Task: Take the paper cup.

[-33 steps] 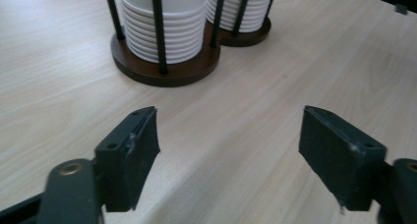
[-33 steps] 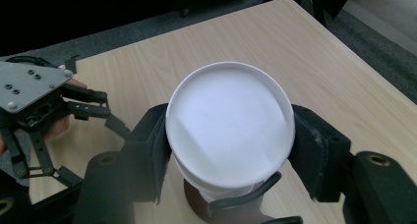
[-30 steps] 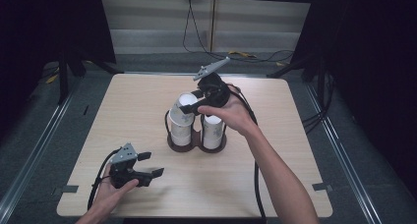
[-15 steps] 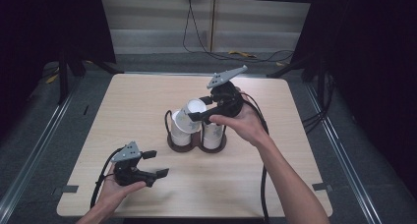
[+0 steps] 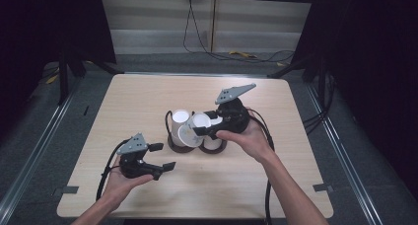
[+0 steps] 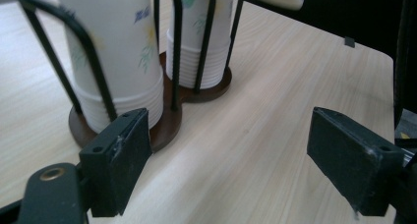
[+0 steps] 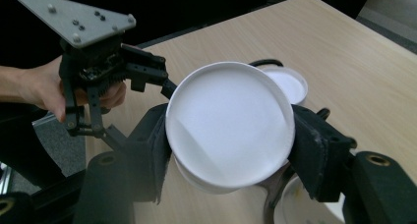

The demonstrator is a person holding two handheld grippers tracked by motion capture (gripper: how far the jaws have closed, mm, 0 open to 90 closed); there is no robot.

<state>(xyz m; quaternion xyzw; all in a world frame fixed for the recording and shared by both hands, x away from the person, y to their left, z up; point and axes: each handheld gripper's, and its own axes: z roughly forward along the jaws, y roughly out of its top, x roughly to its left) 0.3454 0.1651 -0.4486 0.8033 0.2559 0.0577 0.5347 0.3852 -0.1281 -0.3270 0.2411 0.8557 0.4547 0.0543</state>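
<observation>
step: pulling one paper cup [image 5: 193,130] off a stack, cup tipped on its side above the holder [image 5: 197,145], mouth toward the left gripper [image 5: 156,161]
right gripper [image 7: 228,155]: jaws clamped on the cup's sides, as tight as they go
left gripper: jaws wide apart, nothing between them, held low near the holder base
next: likely carry the cup clear of the wire loops, set it upright on the surface [image 5: 148,96]
count: two stacks [image 6: 118,62] in the holder, one cup held, two grippers
</observation>
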